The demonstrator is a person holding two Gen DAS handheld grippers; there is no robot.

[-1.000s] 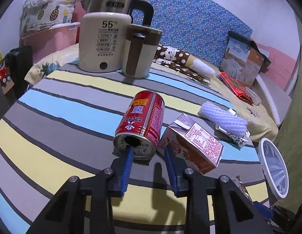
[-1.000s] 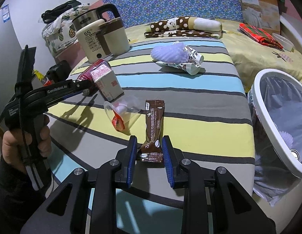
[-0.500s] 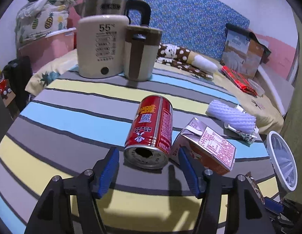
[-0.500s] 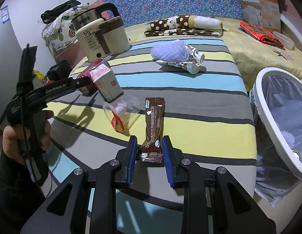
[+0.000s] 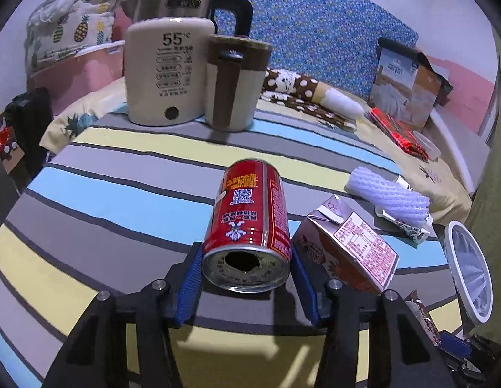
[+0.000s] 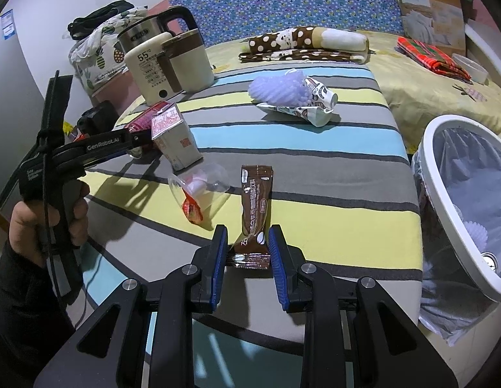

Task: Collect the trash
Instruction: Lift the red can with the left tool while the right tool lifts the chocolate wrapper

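Observation:
A red drink can (image 5: 250, 223) lies on its side on the striped bed cover, its open end toward me. My left gripper (image 5: 245, 258) is open with a blue pad on each side of the can's end, close to it. A milk carton (image 5: 347, 249) lies right against the can. My right gripper (image 6: 247, 245) stands with its pads on both sides of a brown snack wrapper (image 6: 255, 207), closed lightly on its near end. The left gripper (image 6: 134, 140) also shows in the right wrist view by the carton (image 6: 174, 135).
A white trash bin (image 6: 460, 207) with a liner stands off the bed's right edge. A crumpled clear cup (image 6: 198, 187), white foam netting (image 6: 279, 89) and a paper cup (image 6: 315, 106) lie on the cover. A kettle (image 5: 166, 68) and a brown-banded jug (image 5: 234, 80) stand at the back.
My left gripper opened wide and moved forward, so its pads now flank the can's end. The right gripper and the wrapper stayed in place.

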